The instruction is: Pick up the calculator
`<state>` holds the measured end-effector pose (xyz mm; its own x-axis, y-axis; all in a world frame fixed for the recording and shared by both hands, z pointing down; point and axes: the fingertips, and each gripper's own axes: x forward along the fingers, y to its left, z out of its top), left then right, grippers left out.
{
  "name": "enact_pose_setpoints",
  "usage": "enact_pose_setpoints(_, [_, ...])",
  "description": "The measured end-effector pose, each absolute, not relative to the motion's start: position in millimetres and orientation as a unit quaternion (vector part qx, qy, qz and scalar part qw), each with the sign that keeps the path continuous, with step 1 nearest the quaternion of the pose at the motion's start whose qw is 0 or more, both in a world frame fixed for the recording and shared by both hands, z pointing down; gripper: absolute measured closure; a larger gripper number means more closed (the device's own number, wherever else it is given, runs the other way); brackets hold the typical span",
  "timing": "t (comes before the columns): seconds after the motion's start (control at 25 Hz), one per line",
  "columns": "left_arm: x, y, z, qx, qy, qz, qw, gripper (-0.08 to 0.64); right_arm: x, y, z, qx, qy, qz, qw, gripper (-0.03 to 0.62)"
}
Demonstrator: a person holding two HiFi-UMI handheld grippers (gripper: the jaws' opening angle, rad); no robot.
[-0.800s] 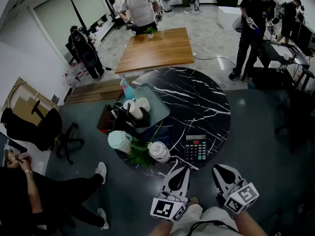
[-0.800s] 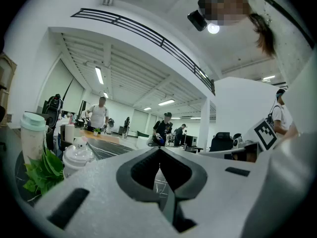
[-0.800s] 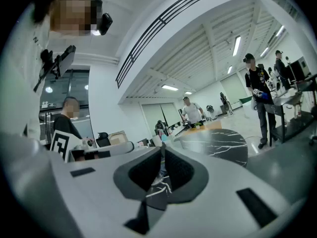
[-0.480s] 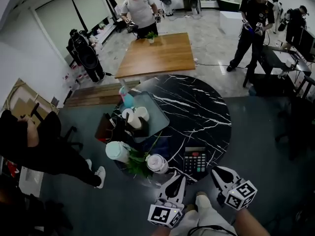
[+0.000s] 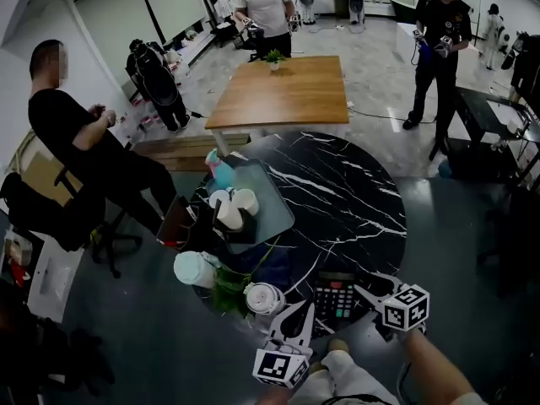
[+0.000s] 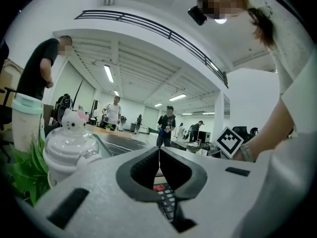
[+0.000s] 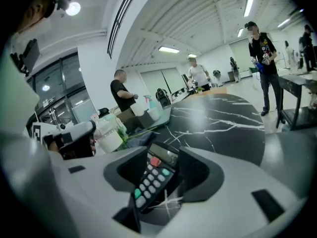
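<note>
While the left gripper (image 5: 300,315) hangs short of the table's near rim with its jaws pressed together on nothing, the right gripper (image 5: 364,295) is the one at work. It reaches in from the person's right with its jaws spread and the calculator (image 5: 336,298) lying between them.

The calculator rests flat on the black marble table (image 5: 354,192), close to the near edge. Its display end points away from the person, so its long axis runs roughly outward from the rim. From the right gripper's own camera, that axis lies on a slant to the jaws' reach. The keypad end sits deep in the throat toward the left jaw, and the display is up between the tips.

I cannot be sure from that view whether either pad already touches the case; it looks bracketed rather than pinched. The coming move, as I judge it, turns on this slant. Closing now would catch the case cornerwise, so a small twist to square the jaws across its narrow width would make a surer hold.

Room is tight on one side only. A white lidded jar (image 5: 264,298) and a green plant (image 5: 226,283) stand just to the calculator's left. The marble beyond and to the right is bare, and straight up is clear.
</note>
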<state>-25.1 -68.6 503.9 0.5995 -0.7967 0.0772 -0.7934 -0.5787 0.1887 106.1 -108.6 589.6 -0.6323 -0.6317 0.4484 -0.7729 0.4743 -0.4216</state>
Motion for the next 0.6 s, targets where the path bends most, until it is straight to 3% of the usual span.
enact_pose_setpoints(0.28, [-26.7,-82.1,524.6,0.878,-0.466,-0.005,0.112,0.553,97.2,-136.7,635.1,0.357,-0.839,0.358,0.201,0.405])
enact_pose_setpoints(0.6, [-25.2,-96.6,537.1,0.87,-0.479,-0.001,0.117,0.554,89.8,-149.0,649.4,0.323,-0.825,0.412,0.212,0.407])
